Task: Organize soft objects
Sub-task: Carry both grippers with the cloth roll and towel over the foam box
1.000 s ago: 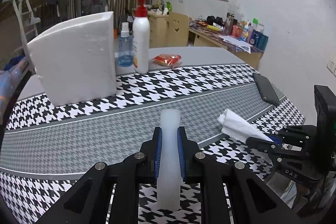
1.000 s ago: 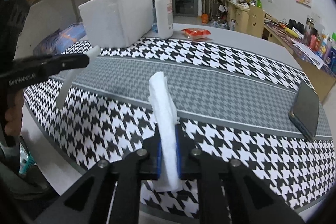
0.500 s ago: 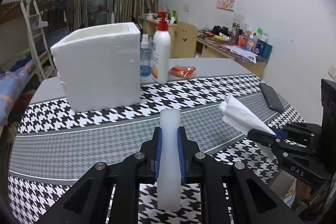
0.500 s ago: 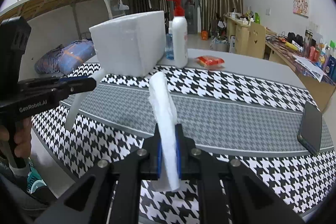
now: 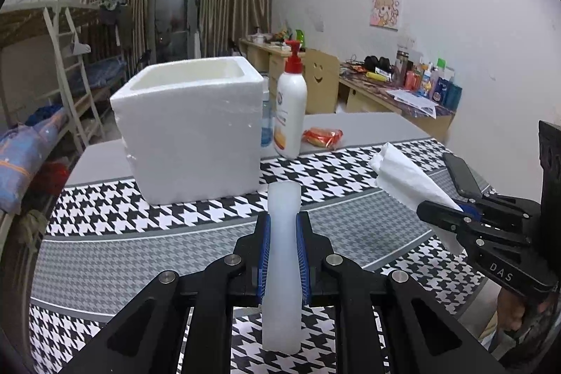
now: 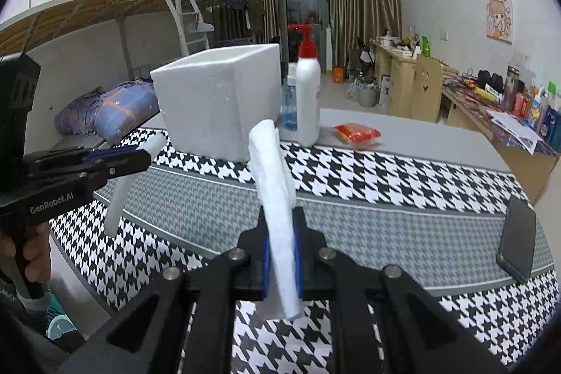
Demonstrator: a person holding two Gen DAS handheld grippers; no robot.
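Observation:
My left gripper [image 5: 283, 251] is shut on a pale translucent soft tube [image 5: 283, 219] and holds it upright above the houndstooth table. It also shows in the right wrist view [image 6: 121, 156] with the tube [image 6: 119, 195]. My right gripper [image 6: 281, 255] is shut on a rolled white cloth [image 6: 273, 170]; it shows at the right of the left wrist view [image 5: 452, 216] with the cloth [image 5: 403, 177]. An open white foam box [image 5: 191, 128] [image 6: 219, 100] stands on the far side of the table, ahead of both grippers.
A white pump bottle [image 5: 290, 107] and a small blue bottle [image 6: 289, 107] stand right of the box. A red snack packet [image 5: 322, 135] lies behind. A dark phone [image 6: 517, 239] lies at the table's right edge. A bunk bed and desks surround the table.
Both grippers have risen and drawn closer to the foam box with their objects held; the box's open top now shows in the left wrist view.

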